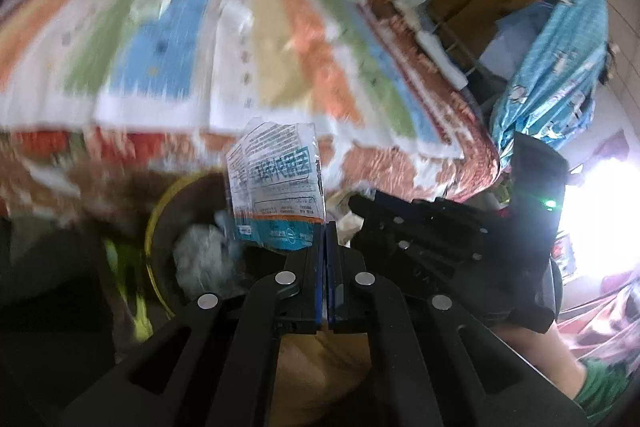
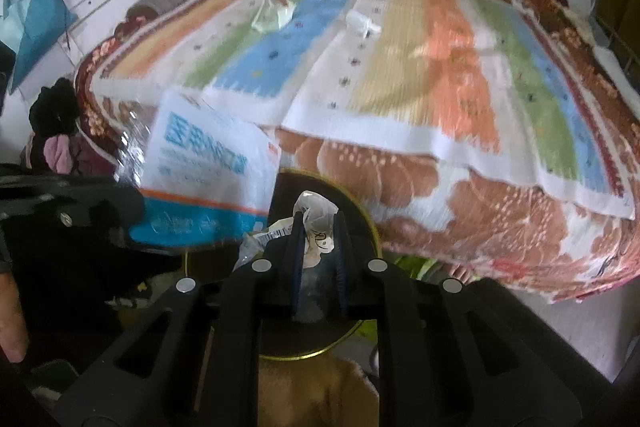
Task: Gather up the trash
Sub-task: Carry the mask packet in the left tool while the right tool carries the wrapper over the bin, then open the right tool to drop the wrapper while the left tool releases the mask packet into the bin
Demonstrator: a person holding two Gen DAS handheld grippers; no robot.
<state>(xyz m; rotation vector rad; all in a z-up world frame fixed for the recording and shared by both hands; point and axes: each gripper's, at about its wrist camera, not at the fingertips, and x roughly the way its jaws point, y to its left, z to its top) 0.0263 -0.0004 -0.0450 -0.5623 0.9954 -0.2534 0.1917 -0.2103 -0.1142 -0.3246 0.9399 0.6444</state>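
over the bin (image 2: 362, 215), left tongs (image 1: 326, 227) pinch a printed wrapper (image 1: 276, 183) & right tongs (image 2: 318, 227) pinch crumpled plastic (image 2: 314, 211).

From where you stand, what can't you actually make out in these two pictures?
- Left wrist view: the striped blanket is smeared by motion blur, so the small scraps on it stay unidentifiable.
- Left wrist view: the printed packet in the left gripper has text too small to read.
- Right wrist view: the bin interior is hidden by the right gripper and its crumpled wrapper.
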